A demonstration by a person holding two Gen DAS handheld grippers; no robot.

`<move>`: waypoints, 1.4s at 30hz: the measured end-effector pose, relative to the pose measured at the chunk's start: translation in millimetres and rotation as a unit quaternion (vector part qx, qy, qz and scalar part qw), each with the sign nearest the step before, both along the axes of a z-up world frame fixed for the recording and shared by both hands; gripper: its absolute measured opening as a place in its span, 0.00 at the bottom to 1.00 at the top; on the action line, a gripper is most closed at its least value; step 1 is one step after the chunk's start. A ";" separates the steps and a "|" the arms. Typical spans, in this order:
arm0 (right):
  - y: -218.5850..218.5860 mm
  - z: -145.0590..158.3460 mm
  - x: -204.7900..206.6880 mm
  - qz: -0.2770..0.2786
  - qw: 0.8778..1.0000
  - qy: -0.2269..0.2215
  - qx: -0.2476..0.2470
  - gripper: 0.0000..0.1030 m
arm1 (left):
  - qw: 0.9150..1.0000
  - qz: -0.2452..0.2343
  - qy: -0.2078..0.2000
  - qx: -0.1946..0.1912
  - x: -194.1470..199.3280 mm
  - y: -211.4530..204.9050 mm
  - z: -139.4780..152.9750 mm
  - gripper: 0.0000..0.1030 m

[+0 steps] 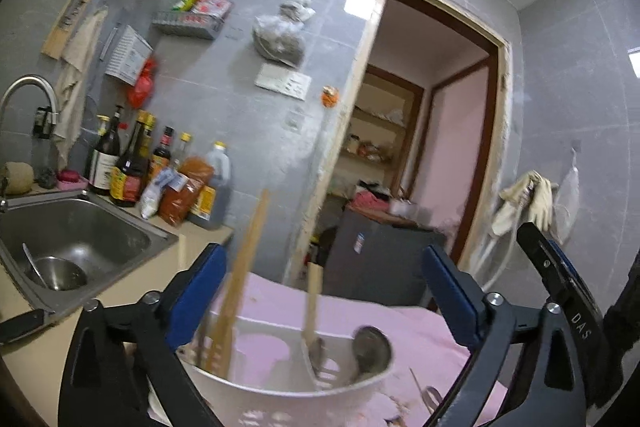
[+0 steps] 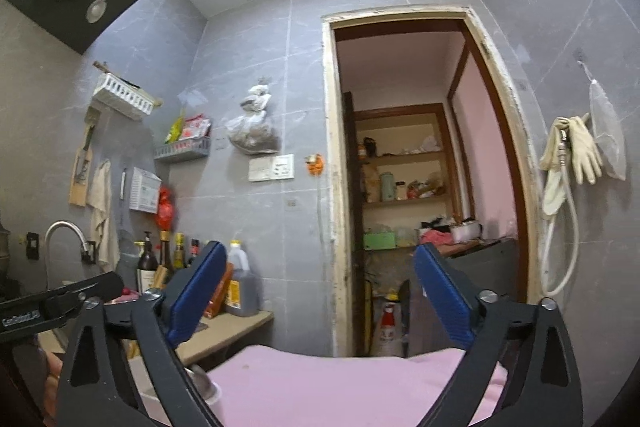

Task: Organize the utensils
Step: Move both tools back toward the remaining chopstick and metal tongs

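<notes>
A white plastic utensil holder stands on a pink cloth low in the left wrist view. In it stand long wooden sticks, a wooden-handled utensil and a metal spoon. My left gripper is open just above and behind the holder, with the sticks near its left pad but not pressed. Part of the right gripper's black frame shows at the right. In the right wrist view my right gripper is open and empty over the pink cloth, facing the doorway.
A steel sink with a metal bowl lies to the left, and sauce bottles line the counter behind it. A doorway opens straight ahead. Gloves hang on the right wall. A small metal item lies on the cloth.
</notes>
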State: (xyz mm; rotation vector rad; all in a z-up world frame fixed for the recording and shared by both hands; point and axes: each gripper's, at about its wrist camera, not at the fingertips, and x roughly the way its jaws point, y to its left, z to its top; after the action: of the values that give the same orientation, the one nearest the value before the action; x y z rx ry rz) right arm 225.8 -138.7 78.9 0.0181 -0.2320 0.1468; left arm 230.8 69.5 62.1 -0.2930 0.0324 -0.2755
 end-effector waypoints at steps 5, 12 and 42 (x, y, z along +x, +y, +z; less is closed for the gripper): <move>-30.6 -1.1 -9.6 -0.016 0.999 0.030 0.002 1.00 | 0.999 -0.028 0.018 0.024 -3.1 -23.7 -0.6 0.98; -63.3 -9.0 -16.0 -0.025 0.994 0.101 -0.015 1.00 | 0.993 -0.077 0.056 0.075 -5.8 -65.3 -11.9 0.98; -89.2 -106.6 -5.2 0.042 0.888 0.447 -0.096 0.84 | 0.915 -0.127 0.305 0.232 32.3 -152.2 -101.6 0.97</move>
State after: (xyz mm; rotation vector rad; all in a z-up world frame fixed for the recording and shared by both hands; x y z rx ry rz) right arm 220.6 -227.9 -27.7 -0.1013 0.7115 0.2333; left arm 263.1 -82.7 -39.5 0.1134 0.7515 -0.4164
